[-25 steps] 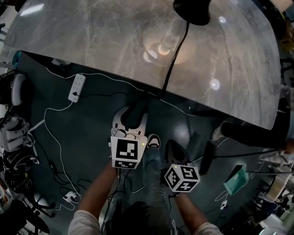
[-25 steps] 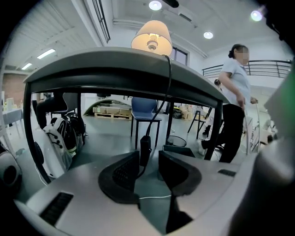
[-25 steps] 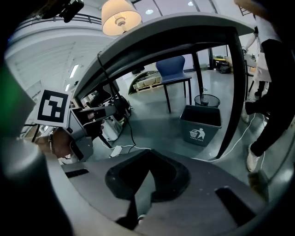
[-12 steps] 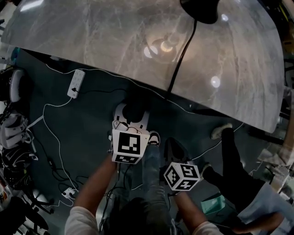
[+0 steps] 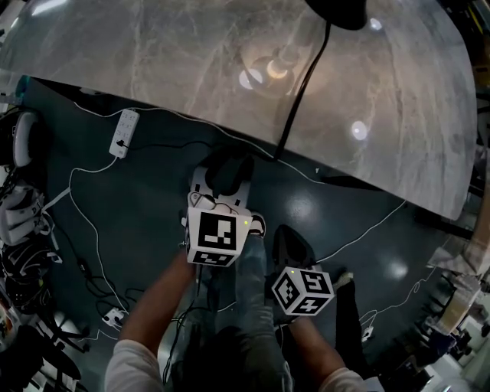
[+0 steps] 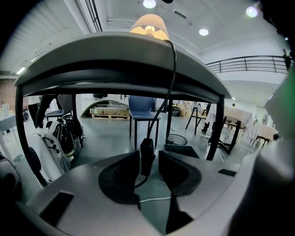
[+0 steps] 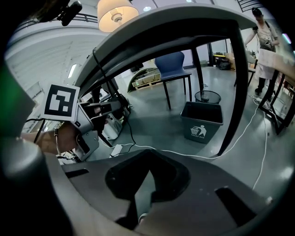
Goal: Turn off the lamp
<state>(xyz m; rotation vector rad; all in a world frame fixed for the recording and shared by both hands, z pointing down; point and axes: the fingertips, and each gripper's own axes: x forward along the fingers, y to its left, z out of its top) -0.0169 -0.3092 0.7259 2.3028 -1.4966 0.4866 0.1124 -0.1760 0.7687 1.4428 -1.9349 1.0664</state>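
The lamp's black base [image 5: 337,11] stands on the marble table [image 5: 153,61]. Its black cord [image 5: 302,84] runs over the table's edge. In the left gripper view the shade [image 6: 148,25] glows, still lit, above the tabletop. The cord's black inline switch [image 6: 147,152] hangs between the jaws of my left gripper [image 6: 148,157], which sit close on both sides of it. From the head view that left gripper [image 5: 222,174] is just under the table's edge. My right gripper [image 5: 291,246] is held lower and nearer to me, its jaws [image 7: 147,174] shut on nothing.
A white power strip [image 5: 125,134] and white cables lie on the dark floor at left, with bags [image 5: 15,214] beyond. A blue chair [image 6: 143,108], a bin [image 7: 203,120] and black table legs [image 7: 237,83] stand under and behind the table. A person [image 7: 265,32] stands far right.
My left gripper has edged forward to the cord at the table's edge. The person in dark clothes at the right has left the head view. The lamp stays lit.
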